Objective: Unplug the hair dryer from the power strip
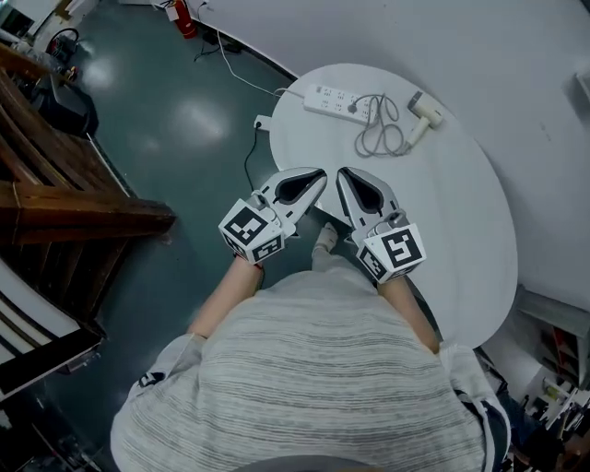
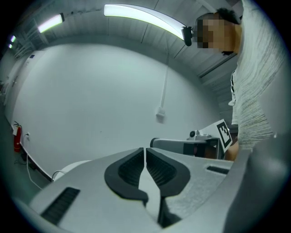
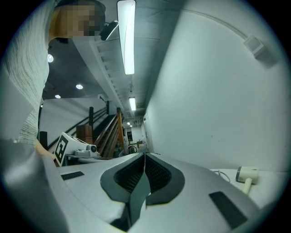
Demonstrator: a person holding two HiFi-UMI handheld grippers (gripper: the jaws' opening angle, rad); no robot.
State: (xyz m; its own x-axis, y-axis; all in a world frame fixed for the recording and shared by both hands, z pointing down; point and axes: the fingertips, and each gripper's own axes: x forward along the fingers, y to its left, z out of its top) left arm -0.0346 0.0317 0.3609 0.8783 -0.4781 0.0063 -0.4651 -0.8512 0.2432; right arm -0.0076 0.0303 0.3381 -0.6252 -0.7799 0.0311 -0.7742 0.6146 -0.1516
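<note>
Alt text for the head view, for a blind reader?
A person holds the left tool and right tool, both shut and empty, side by side at the near edge of a round white table. Across it lie a power strip, a coiled cord and a hair dryer.

I'm looking at what reads as a lab or workshop hall, not a home. Below me there's a glossy dark teal floor, the sealed industrial kind. A white cable trails loose across it, and a red fire extinguisher stands by the big bare white wall. Off to the left there's a wooden staircase with dark equipment parked near it. A round white surface carries a power strip and a hair dryer, laid out like a test station. In the gripper views I'm seeing a long strip light on a high ceiling, and a corridor running back past the stairs under more ceiling lamps.
</note>
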